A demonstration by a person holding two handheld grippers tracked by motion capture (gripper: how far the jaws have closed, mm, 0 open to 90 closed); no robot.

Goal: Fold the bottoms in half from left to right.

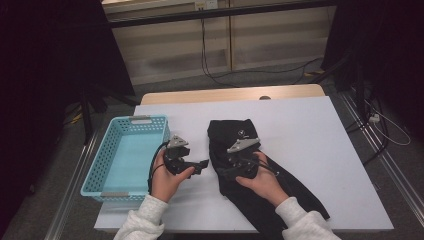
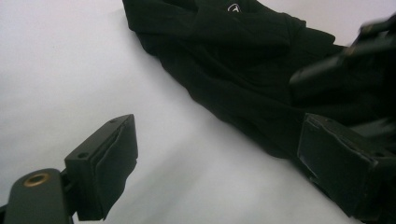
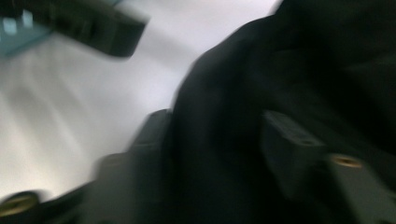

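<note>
the basket [image 1: 127,155] stands at the left edge of the desk [image 1: 310,140], near the front left corner. the cloth [image 1: 235,145] lies right of it, at the middle, and reaches to the front edge. the two are apart.

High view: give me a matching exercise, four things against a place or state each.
Things:
1. black garment
2. basket
3. left gripper
4. right gripper

Places or states:
A. turquoise, empty, at the table's left edge
B. over the dark cloth
C. folded, mid-table
D. jaws apart above bare white tabletop

Pairs: 1-C, 2-A, 3-D, 4-B
</note>
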